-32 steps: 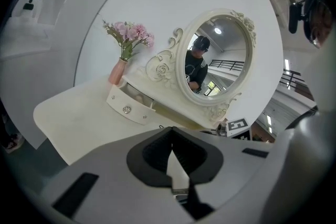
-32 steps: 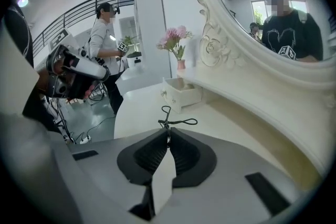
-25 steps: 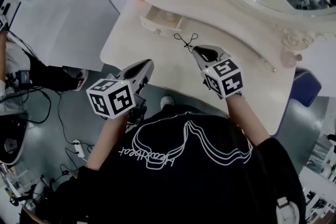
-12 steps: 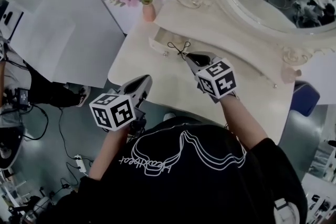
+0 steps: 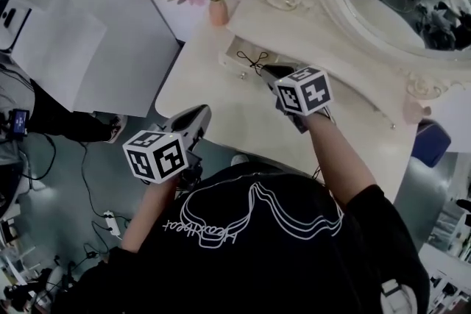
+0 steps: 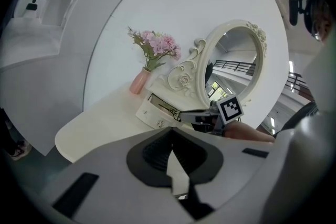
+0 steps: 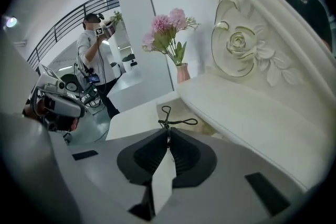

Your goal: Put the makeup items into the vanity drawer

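A thin black eyelash curler (image 5: 256, 61) hangs from the tips of my right gripper (image 5: 266, 71), which is shut on it. In the right gripper view the curler (image 7: 172, 120) sticks out ahead of the jaws, over the open vanity drawer (image 7: 203, 126). The small cream drawer (image 5: 237, 54) is pulled out below the mirror shelf, and the curler's loops hang above its inside. My left gripper (image 5: 204, 112) is shut with nothing in it, held off the table's near edge. From the left gripper view (image 6: 171, 134) the drawer (image 6: 151, 114) and curler (image 6: 171, 109) lie ahead.
A pink vase of flowers (image 5: 217, 9) stands just left of the drawer. The oval mirror (image 5: 397, 4) in its carved frame rises behind the shelf. The cream tabletop (image 5: 213, 95) lies below the drawer. A person (image 7: 93, 52) stands in the background; cables lie on the floor (image 5: 96, 209).
My right gripper has carried the curler forward from the tabletop to over the open drawer. The left gripper has stayed in about the same place.
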A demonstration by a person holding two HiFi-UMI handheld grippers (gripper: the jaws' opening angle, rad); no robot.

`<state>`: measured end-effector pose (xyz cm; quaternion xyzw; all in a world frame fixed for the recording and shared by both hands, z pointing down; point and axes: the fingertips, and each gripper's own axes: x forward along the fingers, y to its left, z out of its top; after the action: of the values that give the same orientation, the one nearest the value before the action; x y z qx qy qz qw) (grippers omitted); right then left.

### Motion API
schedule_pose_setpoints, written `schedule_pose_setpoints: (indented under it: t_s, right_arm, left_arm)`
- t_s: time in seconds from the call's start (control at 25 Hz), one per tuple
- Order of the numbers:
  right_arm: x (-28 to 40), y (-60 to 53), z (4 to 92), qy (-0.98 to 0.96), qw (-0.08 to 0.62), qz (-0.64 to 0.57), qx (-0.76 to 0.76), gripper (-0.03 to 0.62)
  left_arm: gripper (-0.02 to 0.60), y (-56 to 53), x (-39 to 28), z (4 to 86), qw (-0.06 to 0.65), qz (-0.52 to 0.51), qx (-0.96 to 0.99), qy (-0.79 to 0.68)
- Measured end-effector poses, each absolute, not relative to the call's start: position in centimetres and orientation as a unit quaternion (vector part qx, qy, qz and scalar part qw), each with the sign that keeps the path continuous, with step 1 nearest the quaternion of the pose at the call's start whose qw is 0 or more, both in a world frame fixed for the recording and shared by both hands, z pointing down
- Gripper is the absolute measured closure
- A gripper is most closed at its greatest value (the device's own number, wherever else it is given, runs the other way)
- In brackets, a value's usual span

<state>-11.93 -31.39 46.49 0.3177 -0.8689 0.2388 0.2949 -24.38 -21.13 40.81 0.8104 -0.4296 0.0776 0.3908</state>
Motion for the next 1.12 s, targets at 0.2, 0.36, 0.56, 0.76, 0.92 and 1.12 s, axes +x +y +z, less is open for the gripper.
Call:
schedule_pose_setpoints:
  t_s: [0.2,0.36,0.56,0.76,0.92,1.12]
  right_arm:
    - [-12.4,-33.2,47.0,-0.862,0.313,0.237,0.322,0.571]
    - [-12.8,-33.9,47.8,-0.857,0.341,0.22,0.316,0.571]
    - [-13.2,-34.0,48.3,-0.857,0.352,0.218,0.308,0.565]
    - [-13.3,-34.2,48.4,-0.859,0.348,0.215,0.308,0.549]
    - [-13.1,-34.3,48.5,-0.861,0.341,0.218,0.309,0.525]
    - [-12.9,-34.2,48.3,-0.863,0.328,0.235,0.305,0.493]
  left_arm:
    - [0.575,-21.6,-25.5,41.6,0.399,0.078,0.804,-0.434]
    - [0.575,-22.1,-25.8,42.0,0.403,0.079,0.802,-0.434]
    - [0.575,-22.7,-26.2,42.3,0.405,0.079,0.8,-0.436]
    - [0.575,-23.1,-26.7,42.5,0.409,0.077,0.797,-0.437]
    - [0.575,-23.3,-26.9,42.7,0.407,0.077,0.797,-0.439]
    - [0.575,-23.2,-26.8,42.6,0.406,0.075,0.796,-0.442]
